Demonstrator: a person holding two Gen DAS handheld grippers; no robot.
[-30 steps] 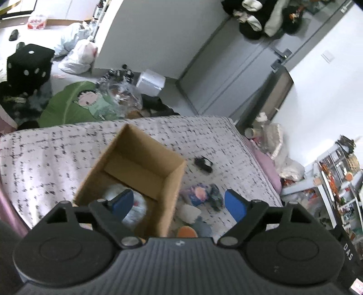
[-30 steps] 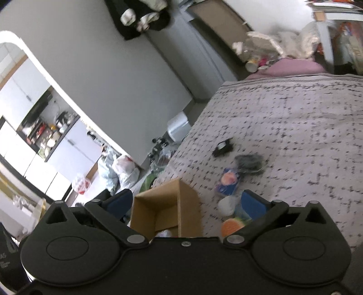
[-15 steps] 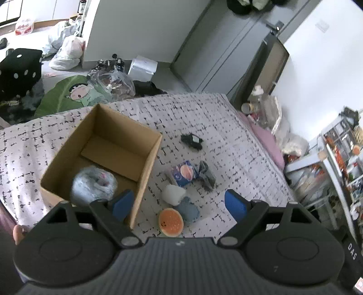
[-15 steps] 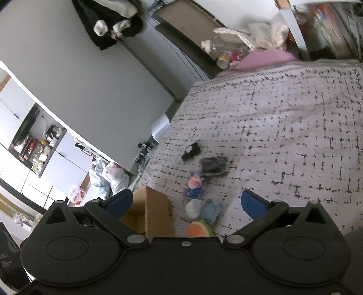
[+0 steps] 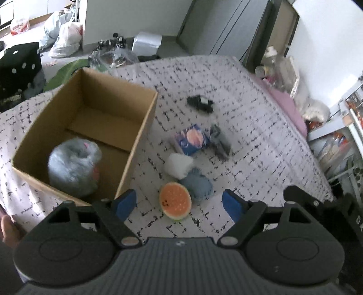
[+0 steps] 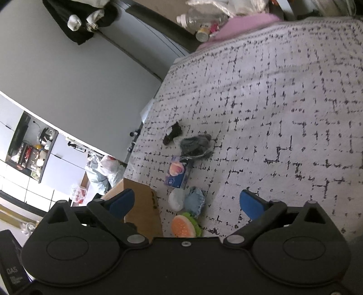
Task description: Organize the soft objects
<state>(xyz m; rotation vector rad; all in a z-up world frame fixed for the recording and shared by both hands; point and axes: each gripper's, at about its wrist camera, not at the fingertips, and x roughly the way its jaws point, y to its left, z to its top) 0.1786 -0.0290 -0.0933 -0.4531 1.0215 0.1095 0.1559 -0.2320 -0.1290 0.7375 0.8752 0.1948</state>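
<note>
An open cardboard box [image 5: 145,127] sits on the patterned bed [image 5: 261,127] and holds a grey-wrapped soft bundle [image 5: 72,166]. Beside it lie a watermelon-slice toy [image 5: 174,200], a blue soft piece [image 5: 198,185], a white soft lump [image 5: 178,164], a blue tissue pack [image 5: 191,138], a dark grey bundle [image 5: 219,141] and a small black item [image 5: 200,103]. My left gripper [image 5: 179,204] is open and empty above the watermelon toy. My right gripper [image 6: 188,203] is open and empty above the same pile; the watermelon toy [image 6: 182,225], tissue pack [image 6: 177,173] and box [image 6: 143,208] show there.
Beyond the bed's far edge the floor holds plastic bags [image 5: 64,37], a black dice-shaped cushion [image 5: 19,64] and a white box [image 5: 147,42]. Bottles and a pink pillow [image 6: 245,21] lie at the bed's far corner. A shelf unit [image 5: 340,136] stands to the right.
Both grippers have pulled back and tilted, so the box and the pile of soft things have shifted in view. Both stay open and empty; the objects have not moved.
</note>
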